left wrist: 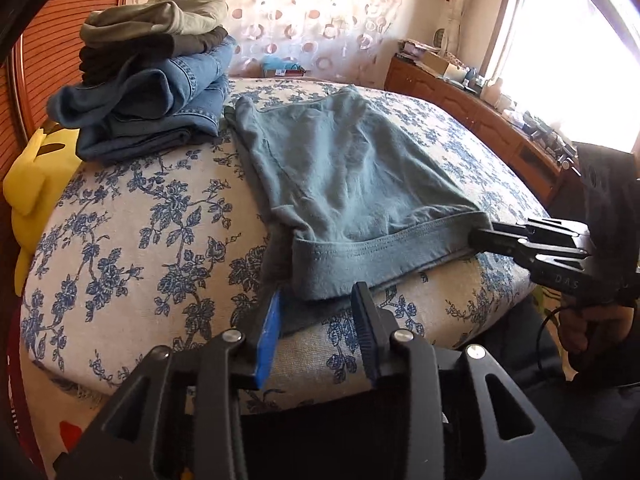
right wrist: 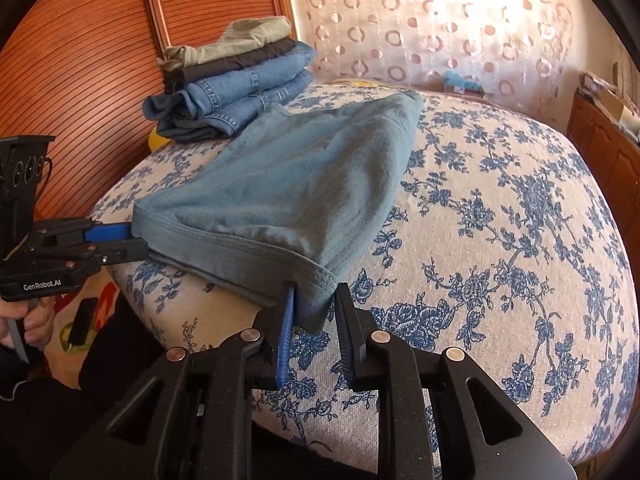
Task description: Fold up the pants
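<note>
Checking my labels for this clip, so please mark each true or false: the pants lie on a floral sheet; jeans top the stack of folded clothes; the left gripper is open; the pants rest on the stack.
1. The pants lie on a floral sheet. True.
2. Jeans top the stack of folded clothes. False: a pale garment is on top, and the jeans sit lower.
3. The left gripper is open. True.
4. The pants rest on the stack. False: they lie beside it, on the sheet.

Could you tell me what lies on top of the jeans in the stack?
A dark garment, then a khaki one, lie on the jeans. What is folded inside them is hidden.
</note>
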The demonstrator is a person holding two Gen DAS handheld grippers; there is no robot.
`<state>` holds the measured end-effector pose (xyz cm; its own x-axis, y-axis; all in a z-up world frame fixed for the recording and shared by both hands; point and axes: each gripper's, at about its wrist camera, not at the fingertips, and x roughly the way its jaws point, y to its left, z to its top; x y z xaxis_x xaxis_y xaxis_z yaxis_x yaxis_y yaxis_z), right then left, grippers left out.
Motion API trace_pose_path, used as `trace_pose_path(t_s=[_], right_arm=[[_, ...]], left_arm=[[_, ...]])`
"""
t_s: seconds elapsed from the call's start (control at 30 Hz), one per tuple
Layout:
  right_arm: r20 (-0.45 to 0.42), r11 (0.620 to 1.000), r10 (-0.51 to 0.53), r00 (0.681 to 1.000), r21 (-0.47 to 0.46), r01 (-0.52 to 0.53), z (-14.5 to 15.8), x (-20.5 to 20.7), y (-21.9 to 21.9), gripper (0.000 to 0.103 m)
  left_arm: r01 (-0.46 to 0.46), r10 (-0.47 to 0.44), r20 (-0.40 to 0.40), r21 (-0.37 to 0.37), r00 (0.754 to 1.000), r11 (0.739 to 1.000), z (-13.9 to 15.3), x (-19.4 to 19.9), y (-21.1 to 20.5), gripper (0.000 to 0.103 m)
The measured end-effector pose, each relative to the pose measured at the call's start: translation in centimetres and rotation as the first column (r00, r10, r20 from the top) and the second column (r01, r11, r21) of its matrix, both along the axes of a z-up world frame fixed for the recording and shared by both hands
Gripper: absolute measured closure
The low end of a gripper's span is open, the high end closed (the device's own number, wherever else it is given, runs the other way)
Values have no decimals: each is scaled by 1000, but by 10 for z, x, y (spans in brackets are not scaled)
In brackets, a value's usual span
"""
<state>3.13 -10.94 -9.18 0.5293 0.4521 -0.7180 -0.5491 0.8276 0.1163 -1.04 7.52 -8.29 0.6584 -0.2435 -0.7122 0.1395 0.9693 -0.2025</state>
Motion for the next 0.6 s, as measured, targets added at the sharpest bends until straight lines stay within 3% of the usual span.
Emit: trace_pose_path(t_s=[0.37,0.6], right_arm=[[1,1000,-3,1000,0,3,-2,-2,0,83],[-9,1000,-3,1000,7,3,-3,-1,-1,83]], left_arm=[[-46,47,53,-11,997,999,12,1,12,63],[-62,62,-12,-42,998,997,-9,15,15,63]])
